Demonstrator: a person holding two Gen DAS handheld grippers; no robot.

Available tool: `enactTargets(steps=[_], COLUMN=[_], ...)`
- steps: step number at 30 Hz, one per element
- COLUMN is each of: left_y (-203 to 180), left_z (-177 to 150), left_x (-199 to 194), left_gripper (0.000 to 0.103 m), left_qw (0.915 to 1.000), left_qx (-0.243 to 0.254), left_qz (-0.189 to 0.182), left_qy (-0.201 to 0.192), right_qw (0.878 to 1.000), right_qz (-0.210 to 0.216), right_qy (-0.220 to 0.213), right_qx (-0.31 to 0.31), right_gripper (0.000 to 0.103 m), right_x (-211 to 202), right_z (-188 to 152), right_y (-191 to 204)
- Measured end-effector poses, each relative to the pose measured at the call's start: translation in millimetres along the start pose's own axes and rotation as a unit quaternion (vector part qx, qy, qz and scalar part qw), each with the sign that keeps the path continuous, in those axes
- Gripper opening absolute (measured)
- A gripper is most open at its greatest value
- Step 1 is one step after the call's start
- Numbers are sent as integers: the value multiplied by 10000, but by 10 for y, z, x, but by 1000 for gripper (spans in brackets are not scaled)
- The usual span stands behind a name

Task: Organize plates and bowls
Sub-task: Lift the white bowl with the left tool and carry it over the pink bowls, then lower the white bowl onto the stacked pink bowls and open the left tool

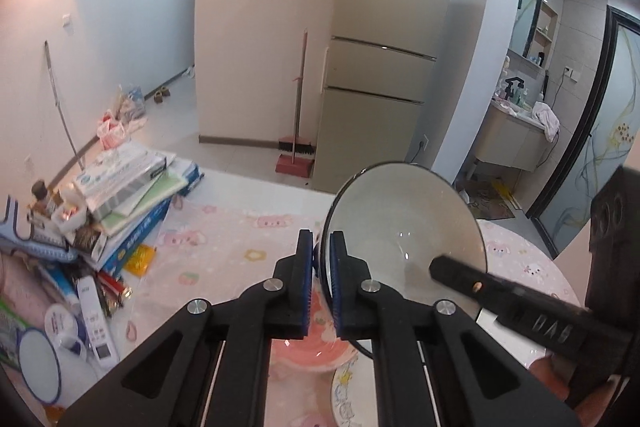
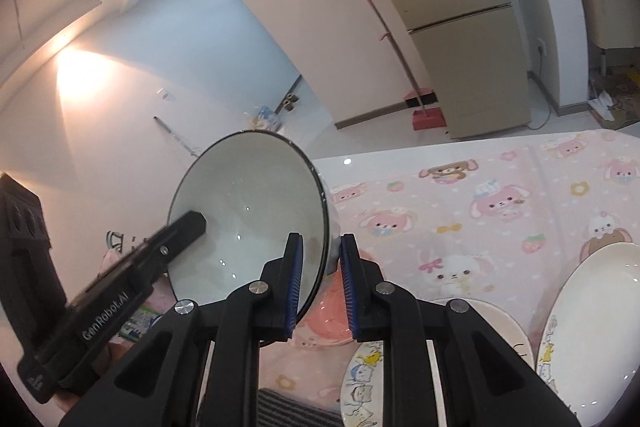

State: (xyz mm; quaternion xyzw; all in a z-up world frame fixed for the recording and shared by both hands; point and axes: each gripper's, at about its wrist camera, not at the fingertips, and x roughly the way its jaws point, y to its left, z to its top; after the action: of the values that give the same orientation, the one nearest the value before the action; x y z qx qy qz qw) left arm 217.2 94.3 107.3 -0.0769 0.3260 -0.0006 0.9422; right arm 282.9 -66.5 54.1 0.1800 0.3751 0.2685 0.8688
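Both the left gripper [image 1: 321, 283] and the right gripper [image 2: 321, 283] have their fingers clamped on opposite rims of the white, dark-rimmed ceramic bowl [image 1: 404, 227], holding it tilted above the pink cartoon-print tabletop [image 2: 480, 227], probably to steady the carry toward a pink bowl [image 2: 326, 323].

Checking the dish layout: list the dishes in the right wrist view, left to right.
White bowl clamped in both grippers → pink bowl on the table below it → cartoon-print plate → large cream plate at the right edge.
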Motion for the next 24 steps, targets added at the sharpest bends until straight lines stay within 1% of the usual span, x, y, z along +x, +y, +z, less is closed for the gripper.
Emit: enactTargets(steps=[1,4,7,9,11,14,18,22,24], left_y=[33,143,269,332,369,423,515,566,541], left_z=[-53,-221,-381,-454,-518,-603,-687,-727,-750], left_x=[16,113,241,335,420,518,651,751,794], left_gripper=[6,5,5,6,6,6,5,5,5], left_qw=[10000,9998,9990,9983,9979,9974,9964,9956,9957], left_qx=[-14,-122,-337,-427,-463,-493,-539,-567,-486], left_qz=[32,61,-63,-104,-58,-69,-2,83,138], left_qy=[8,141,293,379,442,527,653,748,771], right_qw=[10000,9994,9982,9971,9959,9925,9888,9859,9839], right_qz=[-8,-267,-483,-610,-712,-930,-1091,-1213,-1333], right_qy=[39,60,145,269,393,642,849,973,1005], right_qx=[-29,-217,-329,-372,-406,-476,-567,-626,-645], right_gripper=[21,21,21,21,21,21,21,21,21], right_x=[27,98,197,290,404,592,790,920,981], right_z=[-21,-99,-144,-166,-197,-250,-330,-394,-420], right_y=[26,142,185,190,167,142,133,135,112])
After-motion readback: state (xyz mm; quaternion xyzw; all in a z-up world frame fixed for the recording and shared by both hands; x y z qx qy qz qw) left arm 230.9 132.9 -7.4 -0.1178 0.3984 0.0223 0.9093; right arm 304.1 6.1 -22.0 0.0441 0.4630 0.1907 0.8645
